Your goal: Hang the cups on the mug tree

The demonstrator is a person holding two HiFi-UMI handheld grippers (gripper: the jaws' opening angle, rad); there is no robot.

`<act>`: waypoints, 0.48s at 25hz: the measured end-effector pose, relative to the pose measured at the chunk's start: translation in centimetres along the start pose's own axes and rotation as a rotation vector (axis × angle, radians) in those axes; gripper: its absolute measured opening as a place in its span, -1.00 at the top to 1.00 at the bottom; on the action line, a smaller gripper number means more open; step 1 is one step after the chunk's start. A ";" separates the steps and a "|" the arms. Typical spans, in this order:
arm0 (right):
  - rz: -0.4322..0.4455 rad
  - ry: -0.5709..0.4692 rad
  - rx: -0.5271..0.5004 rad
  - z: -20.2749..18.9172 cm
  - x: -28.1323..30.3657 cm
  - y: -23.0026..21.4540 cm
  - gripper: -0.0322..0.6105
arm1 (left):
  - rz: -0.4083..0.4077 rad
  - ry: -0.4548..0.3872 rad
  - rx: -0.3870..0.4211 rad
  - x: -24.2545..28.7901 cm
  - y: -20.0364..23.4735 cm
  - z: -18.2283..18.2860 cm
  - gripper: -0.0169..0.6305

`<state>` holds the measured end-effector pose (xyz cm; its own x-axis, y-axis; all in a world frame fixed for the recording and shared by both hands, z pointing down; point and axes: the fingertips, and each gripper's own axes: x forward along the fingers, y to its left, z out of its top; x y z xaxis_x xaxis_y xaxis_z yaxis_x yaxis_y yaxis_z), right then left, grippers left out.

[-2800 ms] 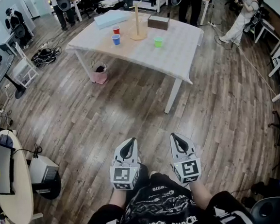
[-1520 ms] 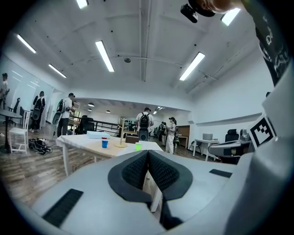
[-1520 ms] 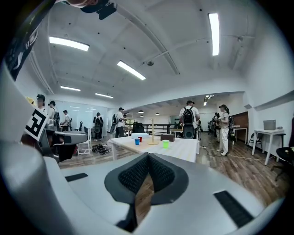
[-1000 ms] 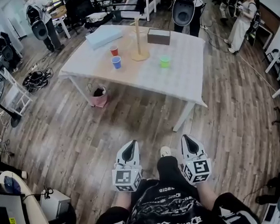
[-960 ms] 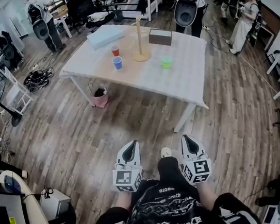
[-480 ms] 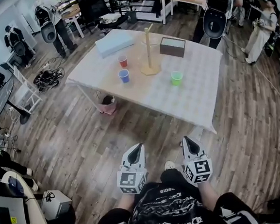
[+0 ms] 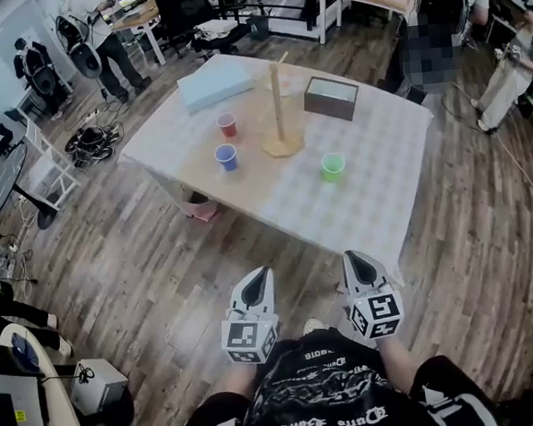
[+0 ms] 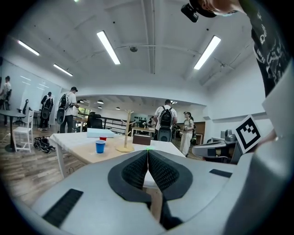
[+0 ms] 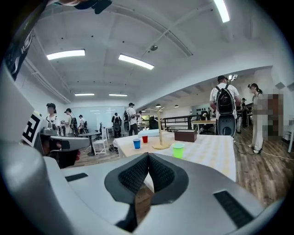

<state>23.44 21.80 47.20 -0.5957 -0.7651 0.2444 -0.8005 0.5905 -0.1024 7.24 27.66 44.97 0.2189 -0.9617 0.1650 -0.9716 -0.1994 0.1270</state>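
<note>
In the head view, the white left gripper (image 7: pixel 260 273) and the white right gripper (image 7: pixel 353 257) are side by side over the wood-plank floor, short of the near edge of the cloth-covered surface (image 7: pixel 377 202). The tall wooden mug tree (image 7: pixel 279 113) stands near the middle of the surface. The small red cup (image 7: pixel 227 125) and the small blue cup (image 7: pixel 227 157) are on its left, toward the left edge. The small green cup (image 7: pixel 333 165) is on its right, closer to the near edge. None of the cups hangs yet.

In the left gripper view, the ribbed pads meet along one line with nothing between them. The blue cup (image 8: pixel 100 146) is ahead and to the left.

In the right gripper view, the jaws are likewise pressed together and empty. The green cup (image 9: pixel 177 149) is just beyond them.

The step in hand is probably the approach. It would go best to stop square to the near edge, spread the jaws before reaching, and take the green cup with the right gripper by its wall.
</note>
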 end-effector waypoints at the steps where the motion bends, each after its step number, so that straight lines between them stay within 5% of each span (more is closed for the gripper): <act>1: 0.010 -0.003 0.001 0.4 0.7 -0.3 0.87 | 0.010 -0.002 -0.010 0.7 0.2 0.1 0.88; 12: 0.041 0.032 0.042 0.5 3.7 -3.2 0.87 | -0.019 0.029 -0.052 6.3 -0.9 -0.7 0.88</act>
<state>23.77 16.96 47.91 -0.6258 -0.7318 0.2700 -0.7782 0.6090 -0.1531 9.55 21.96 46.61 0.2409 -0.9517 0.1906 -0.9614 -0.2072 0.1808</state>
